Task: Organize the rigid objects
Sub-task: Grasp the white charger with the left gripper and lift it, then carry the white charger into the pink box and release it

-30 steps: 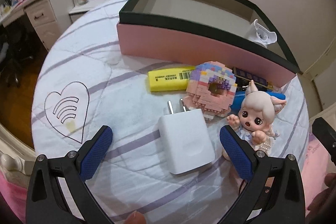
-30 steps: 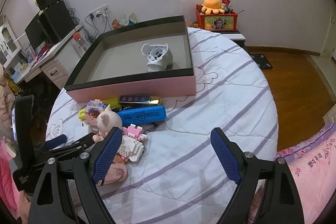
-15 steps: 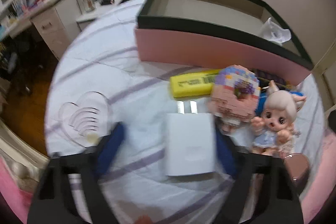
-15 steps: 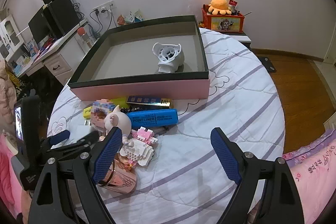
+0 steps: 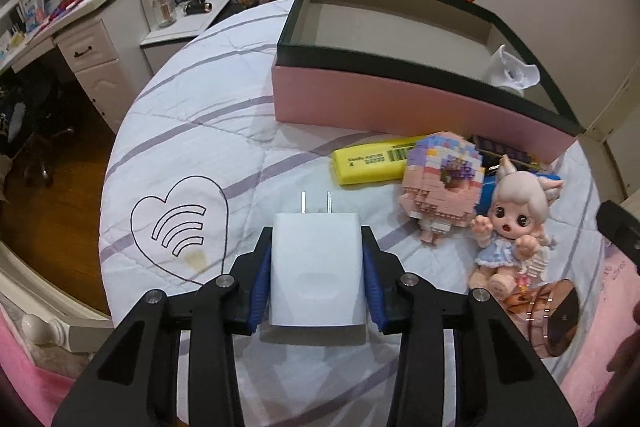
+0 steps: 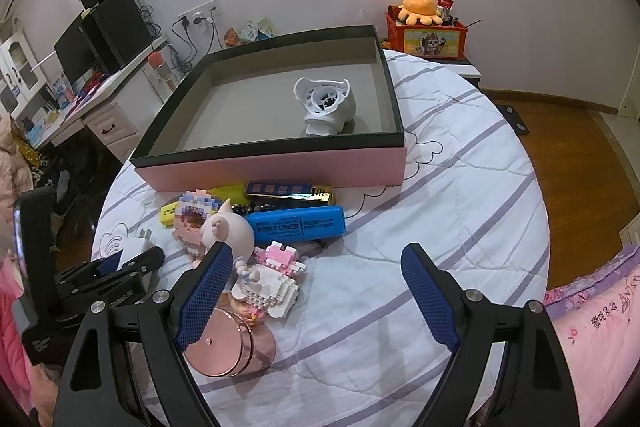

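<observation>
My left gripper (image 5: 316, 247) is shut on a white plug charger (image 5: 318, 267) that lies on the striped cloth, prongs pointing away. To its right lie a yellow highlighter (image 5: 372, 163), a pink block donut (image 5: 444, 183) and a doll (image 5: 516, 227). The pink box with a dark rim (image 5: 400, 103) stands behind them and holds a white plastic part (image 6: 326, 105). My right gripper (image 6: 316, 287) is open and empty above the cloth, right of a blue highlighter (image 6: 298, 225) and a pink-white block figure (image 6: 272, 275).
A rose-coloured round tin (image 6: 228, 345) lies by my right gripper's left finger. A dark blue and gold packet (image 6: 290, 191) lies against the box. A desk with a monitor (image 6: 100, 39) stands at the left, beyond the round table's edge.
My left gripper moved forward around the white charger and closed on its sides. The right gripper drew slightly nearer the table and stays open.
</observation>
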`<move>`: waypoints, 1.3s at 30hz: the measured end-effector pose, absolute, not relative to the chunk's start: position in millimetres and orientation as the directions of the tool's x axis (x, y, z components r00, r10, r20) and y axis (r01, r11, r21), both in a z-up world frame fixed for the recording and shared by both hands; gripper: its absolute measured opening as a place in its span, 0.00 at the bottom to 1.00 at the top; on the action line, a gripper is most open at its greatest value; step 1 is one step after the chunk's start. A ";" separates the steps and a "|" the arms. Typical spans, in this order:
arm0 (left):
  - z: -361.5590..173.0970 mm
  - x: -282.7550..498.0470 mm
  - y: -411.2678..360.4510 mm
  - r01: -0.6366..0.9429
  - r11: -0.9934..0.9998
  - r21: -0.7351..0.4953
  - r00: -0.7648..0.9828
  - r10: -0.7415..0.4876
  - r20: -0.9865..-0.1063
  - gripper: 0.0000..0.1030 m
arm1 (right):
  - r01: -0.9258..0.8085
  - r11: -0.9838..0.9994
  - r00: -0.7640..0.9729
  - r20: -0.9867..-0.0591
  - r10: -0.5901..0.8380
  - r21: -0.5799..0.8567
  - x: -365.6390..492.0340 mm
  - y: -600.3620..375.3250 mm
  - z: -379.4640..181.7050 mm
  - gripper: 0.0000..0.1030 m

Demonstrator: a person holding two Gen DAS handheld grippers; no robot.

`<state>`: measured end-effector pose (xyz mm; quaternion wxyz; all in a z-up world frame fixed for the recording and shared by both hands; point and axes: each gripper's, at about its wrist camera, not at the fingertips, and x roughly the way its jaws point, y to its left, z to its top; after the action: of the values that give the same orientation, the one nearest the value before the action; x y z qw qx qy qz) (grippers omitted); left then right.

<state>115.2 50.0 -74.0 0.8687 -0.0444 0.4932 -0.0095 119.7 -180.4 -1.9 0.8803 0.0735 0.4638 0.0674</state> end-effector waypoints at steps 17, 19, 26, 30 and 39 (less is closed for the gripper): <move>-3.9 142.6 30.2 0.059 0.992 -0.109 0.626 -0.121 -0.770 0.39 | -0.029 0.975 0.572 -0.797 0.196 0.219 148.8 -188.8 -2.1 0.85; 9.7 151.4 26.2 0.074 0.991 -0.109 0.652 -0.131 -0.747 0.39 | -0.019 0.974 0.576 -0.794 0.194 0.224 153.6 -191.8 -1.6 0.85; 28.5 201.0 16.8 0.082 0.991 -0.102 0.699 -0.130 -0.703 0.39 | 0.001 0.974 0.596 -0.782 0.180 0.225 171.6 -196.6 4.1 0.85; 4.9 235.2 12.4 0.072 0.992 -0.104 0.668 -0.126 -0.733 0.39 | 0.011 0.976 0.592 -0.788 0.168 0.216 183.4 -199.5 -0.1 0.85; -56.9 272.2 10.3 0.056 0.994 -0.098 0.564 -0.113 -0.818 0.39 | 0.018 0.980 0.555 -0.817 0.157 0.200 200.3 -197.7 -16.2 0.85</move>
<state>272.2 10.3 -56.9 0.8837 -0.0304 0.4646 -0.0479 200.3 -197.7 -16.2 0.8770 0.0929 0.4698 0.0396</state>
